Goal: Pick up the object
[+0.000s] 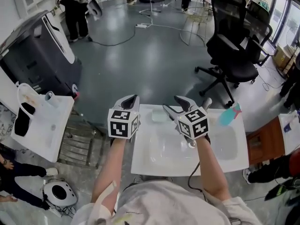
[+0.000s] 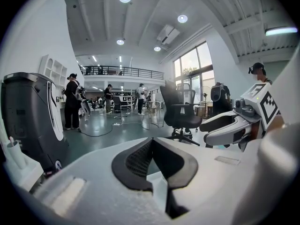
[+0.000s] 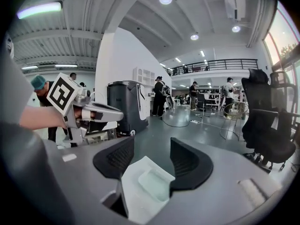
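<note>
Approach stage, nothing lifted yet. Right gripper hangs over the far left corner of the white basin top, jaws well apart and empty. Left gripper hovers just beside it at the basin's left edge, pads meeting at the tips with nothing between them. Likely object is the pale green block lying in the far left corner recess. Teal bottle at the far right edge is another candidate; the task wording does not settle which.

Doing it well, as I judge it:
- Right gripper is the one lined up, so lower it straight down with jaws wide, one pad on each side of the block.
- Close only once the pads are below the block's top edge.
- Block sits low in a recess and the rim may foul a pad, so tilt in if needed.
- Surface looks smooth, possibly slick, so squeeze firmly and lift slowly.
- Left gripper should stay clear.

Views:
- Right gripper view places the block directly under the gap of its gripper, which the head view only hints at.
- Left gripper view shows its own gripper closed and the right gripper off to the right, but no block.
- Only the head view shows the bottle.
</note>
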`<state>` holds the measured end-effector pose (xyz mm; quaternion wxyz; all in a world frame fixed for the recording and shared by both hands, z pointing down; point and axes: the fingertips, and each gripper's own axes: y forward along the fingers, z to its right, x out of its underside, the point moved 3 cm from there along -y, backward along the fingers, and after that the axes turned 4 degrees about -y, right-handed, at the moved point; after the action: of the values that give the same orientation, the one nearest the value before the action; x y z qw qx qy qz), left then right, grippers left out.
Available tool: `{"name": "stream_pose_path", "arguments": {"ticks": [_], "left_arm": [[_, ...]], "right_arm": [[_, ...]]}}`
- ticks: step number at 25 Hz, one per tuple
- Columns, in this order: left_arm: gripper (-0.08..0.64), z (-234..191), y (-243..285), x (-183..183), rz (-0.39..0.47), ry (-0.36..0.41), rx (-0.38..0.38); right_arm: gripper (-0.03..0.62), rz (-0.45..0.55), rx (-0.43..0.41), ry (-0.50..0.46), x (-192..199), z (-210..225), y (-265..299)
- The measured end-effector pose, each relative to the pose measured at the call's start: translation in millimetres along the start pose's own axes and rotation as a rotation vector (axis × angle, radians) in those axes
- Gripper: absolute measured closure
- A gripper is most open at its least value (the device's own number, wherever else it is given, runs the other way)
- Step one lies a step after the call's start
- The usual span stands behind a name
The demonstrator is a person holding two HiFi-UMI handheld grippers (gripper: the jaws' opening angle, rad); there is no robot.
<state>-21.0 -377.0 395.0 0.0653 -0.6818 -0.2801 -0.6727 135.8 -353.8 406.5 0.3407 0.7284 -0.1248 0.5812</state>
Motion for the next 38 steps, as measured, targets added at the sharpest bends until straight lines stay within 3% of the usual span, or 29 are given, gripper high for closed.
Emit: {"name": "stream_pose_path", "arguments": {"ticks": [11, 20, 38], "left_arm": [[0.558, -2, -4, 15, -0.002, -0.019, 0.010], [0.558, -13, -13, 24, 0.000, -0.034, -0.018], [0.558, -19, -27, 52, -0.041, -0.039, -0.099]], "right_arm": [[0.364, -0.154, -0.127, -0.146, 29, -14, 26], [0.364, -0.332, -0.338, -0.288, 77, -29, 49], [0.399, -0.571, -0.483, -0.457, 152, -34, 84]]}}
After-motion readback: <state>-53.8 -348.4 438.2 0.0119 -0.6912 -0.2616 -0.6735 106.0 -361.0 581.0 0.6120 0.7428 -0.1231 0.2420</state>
